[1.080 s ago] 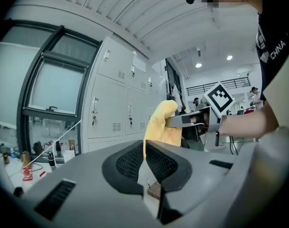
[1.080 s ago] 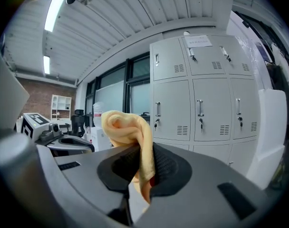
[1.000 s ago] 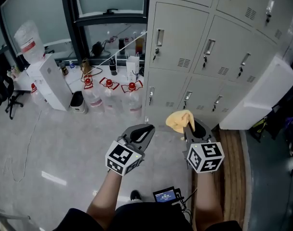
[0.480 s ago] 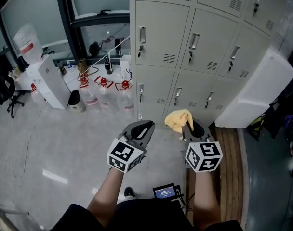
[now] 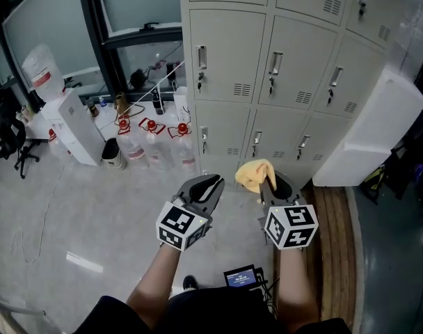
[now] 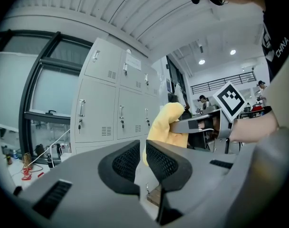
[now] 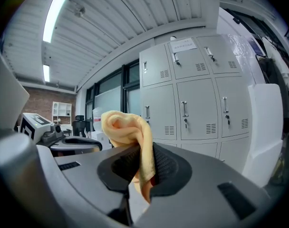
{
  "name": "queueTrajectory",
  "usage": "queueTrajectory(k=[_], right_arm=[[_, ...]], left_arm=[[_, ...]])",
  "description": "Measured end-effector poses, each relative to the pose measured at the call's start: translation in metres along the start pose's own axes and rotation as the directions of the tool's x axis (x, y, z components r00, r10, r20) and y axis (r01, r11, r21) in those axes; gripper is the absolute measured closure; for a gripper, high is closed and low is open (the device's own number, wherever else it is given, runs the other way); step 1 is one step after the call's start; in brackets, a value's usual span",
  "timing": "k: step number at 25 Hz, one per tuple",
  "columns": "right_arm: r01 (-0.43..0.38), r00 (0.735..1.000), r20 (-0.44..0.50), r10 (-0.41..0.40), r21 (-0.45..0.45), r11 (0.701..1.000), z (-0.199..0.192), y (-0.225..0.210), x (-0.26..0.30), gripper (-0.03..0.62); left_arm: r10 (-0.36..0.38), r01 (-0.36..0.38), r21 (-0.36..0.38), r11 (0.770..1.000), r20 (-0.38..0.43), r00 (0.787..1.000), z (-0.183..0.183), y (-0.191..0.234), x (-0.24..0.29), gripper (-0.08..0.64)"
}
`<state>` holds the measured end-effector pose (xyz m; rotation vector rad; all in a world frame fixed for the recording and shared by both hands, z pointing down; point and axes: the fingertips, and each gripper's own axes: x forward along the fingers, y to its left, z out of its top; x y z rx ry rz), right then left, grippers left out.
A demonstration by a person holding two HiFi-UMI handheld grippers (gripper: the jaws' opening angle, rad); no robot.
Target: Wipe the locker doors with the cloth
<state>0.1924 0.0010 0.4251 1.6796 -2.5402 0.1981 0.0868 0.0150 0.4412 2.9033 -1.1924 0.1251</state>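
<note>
**Head view**
- Right gripper (image 5: pixel 273 184): jaws clamped on a yellow cloth (image 5: pixel 256 174), which bunches up above the jaw tips. Held low in front of the bottom row of locker doors (image 5: pixel 229 68), not touching them.
- Left gripper (image 5: pixel 213 181): jaws drawn together, nothing between them. Just beside the right gripper, at about the same height.
- Locker doors: grey, all closed, each with an upright handle and a vent slot.
- Water bottles (image 5: pixel 150 142): clear, with red handles, grouped on the floor at the lockers' left end.
- White slab (image 5: pixel 370 136): leaning against the lockers at the right.
- Small screen device (image 5: pixel 239 281): at the person's waist.

**Left gripper view**
- Left gripper (image 6: pixel 140 149): ribbed pads close together with a thin slit between them, holding nothing.
- Cloth (image 6: pixel 164 126): beyond the jaws, gripped by the right gripper (image 6: pixel 178 126).
- Locker doors (image 6: pixel 102 109): behind, left of centre.

**Right gripper view**
- Right gripper (image 7: pixel 143 156): pads pressed on the cloth (image 7: pixel 124 127). One fold runs down between them and the rest bulges over the top.
- Left gripper (image 7: pixel 85 144): at the left edge.
- Locker doors (image 7: pixel 197 109): ahead, with the white slab (image 7: pixel 264 127) at the right.
</note>
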Motion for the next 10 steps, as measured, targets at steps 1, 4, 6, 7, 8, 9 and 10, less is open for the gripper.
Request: queueTrajectory(k=[1, 4, 6, 7, 8, 9, 10], right_arm=[[0.000, 1.000, 0.001, 0.000, 0.000, 1.000, 0.0009, 0.0003, -0.0005, 0.520], [0.001, 1.000, 0.005, -0.001, 0.001, 1.000, 0.0025, 0.0010, -0.0016, 0.520], [-0.001, 1.000, 0.005, 0.001, 0.004, 1.000, 0.0023, 0.0018, -0.0026, 0.520], [-0.002, 1.000, 0.005, 0.002, 0.007, 1.000, 0.0020, 0.0021, -0.0032, 0.520], [-0.004, 1.000, 0.005, 0.003, 0.011, 1.000, 0.0016, 0.0025, -0.0037, 0.520], [-0.005, 1.000, 0.004, 0.005, 0.015, 1.000, 0.0013, 0.0029, -0.0041, 0.520], [-0.006, 1.000, 0.004, 0.006, 0.019, 1.000, 0.0010, 0.0033, -0.0045, 0.520]], left_arm=[[0.001, -0.001, 0.000, 1.000, 0.004, 1.000, 0.0012, -0.0002, 0.0001, 0.528], [0.004, -0.004, -0.005, 1.000, 0.015, 1.000, 0.0033, -0.0004, -0.0003, 0.528], [0.003, -0.002, -0.012, 1.000, 0.022, 1.000, 0.0041, -0.0010, -0.0010, 0.524], [0.001, 0.000, -0.016, 1.000, 0.025, 1.000, 0.0042, -0.0014, -0.0013, 0.517], [-0.002, 0.003, -0.020, 1.000, 0.026, 1.000, 0.0042, -0.0018, -0.0016, 0.495], [-0.005, 0.006, -0.025, 1.000, 0.028, 1.000, 0.0042, -0.0021, -0.0019, 0.466], [-0.008, 0.009, -0.029, 1.000, 0.029, 1.000, 0.0043, -0.0023, -0.0022, 0.457]])
